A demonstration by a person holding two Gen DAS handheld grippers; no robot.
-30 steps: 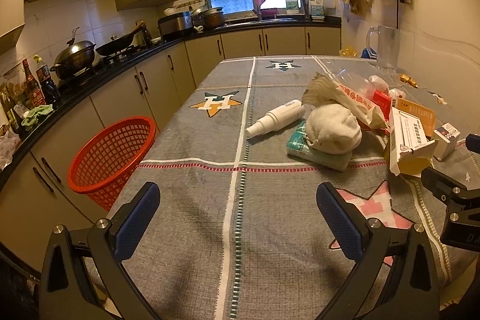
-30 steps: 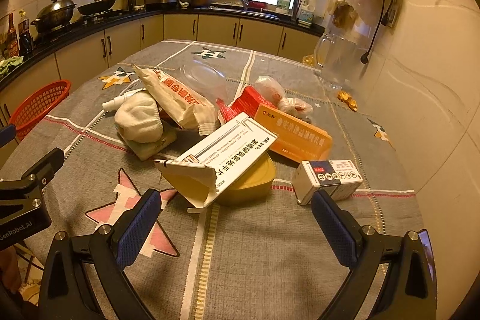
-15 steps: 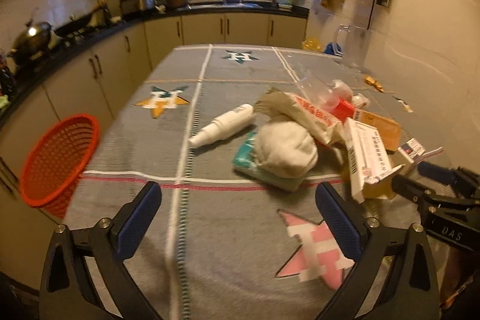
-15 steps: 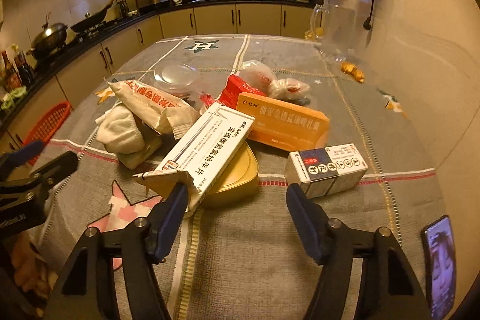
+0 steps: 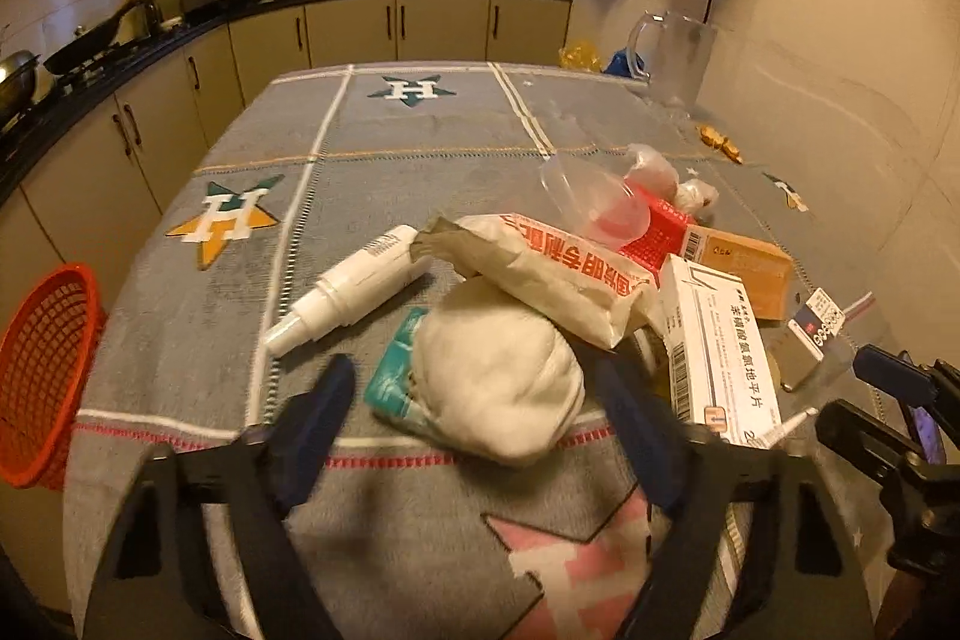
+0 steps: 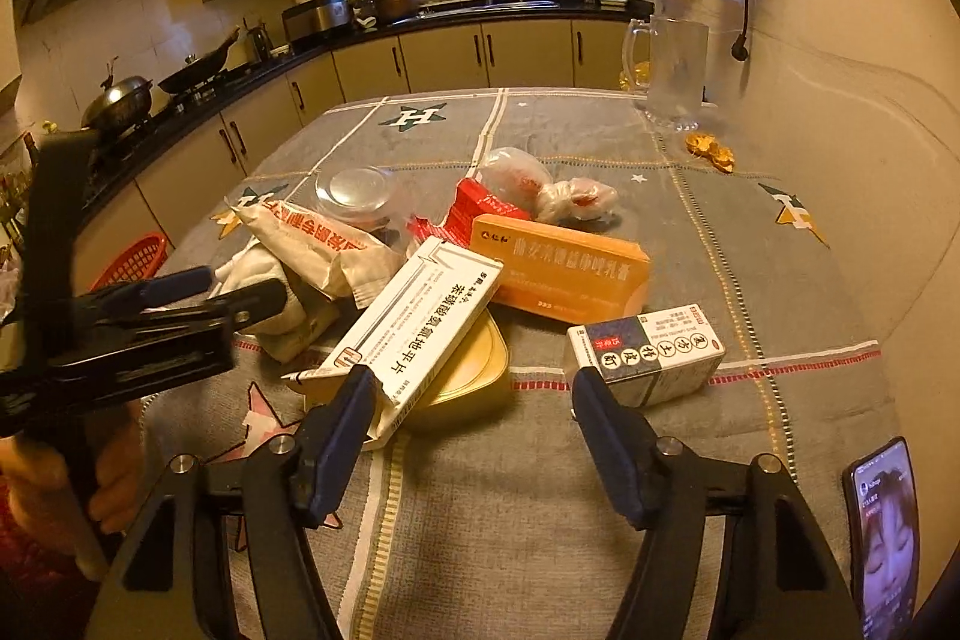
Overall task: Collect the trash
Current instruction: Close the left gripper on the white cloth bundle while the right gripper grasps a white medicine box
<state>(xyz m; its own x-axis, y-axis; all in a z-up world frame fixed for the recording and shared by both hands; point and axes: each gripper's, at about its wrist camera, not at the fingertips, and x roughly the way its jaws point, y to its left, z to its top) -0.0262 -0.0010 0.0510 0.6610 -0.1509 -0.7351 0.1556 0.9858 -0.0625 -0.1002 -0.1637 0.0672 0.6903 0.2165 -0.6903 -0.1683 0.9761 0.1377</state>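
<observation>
- Only the left wrist view shows the white spray bottle (image 5: 351, 289) lying on the grey tablecloth (image 5: 420, 142) and the teal packet (image 5: 393, 376) under the white cloth bundle (image 5: 501, 376); the red basket (image 5: 42, 370) sits off the table edge at 9 o'clock.
- Only the right wrist view shows the yellow tin (image 6: 474, 370) under the long white medicine box (image 6: 414, 325), the full face of the orange box (image 6: 564, 265), the dark-labelled small box (image 6: 648, 349), and a phone (image 6: 882, 532) at 4 o'clock.
- Left gripper (image 5: 480, 436): jaws spread, nothing between the pads yet; the cloth bundle lies just ahead at 12 o'clock, between the two fingers, with the paper bread bag (image 5: 558, 274) resting on its far side.
- Right gripper (image 6: 474, 436): jaws spread and holding nothing; its left finger (image 6: 336, 436) touches or overlaps the near end of the long white box at 11 o'clock, the small box sits by the right finger at 1 o'clock.
- Against half a second ago, the left gripper has pushed forward and its jaws have narrowed around the bundle; the right gripper has moved closer to the long box.
</observation>
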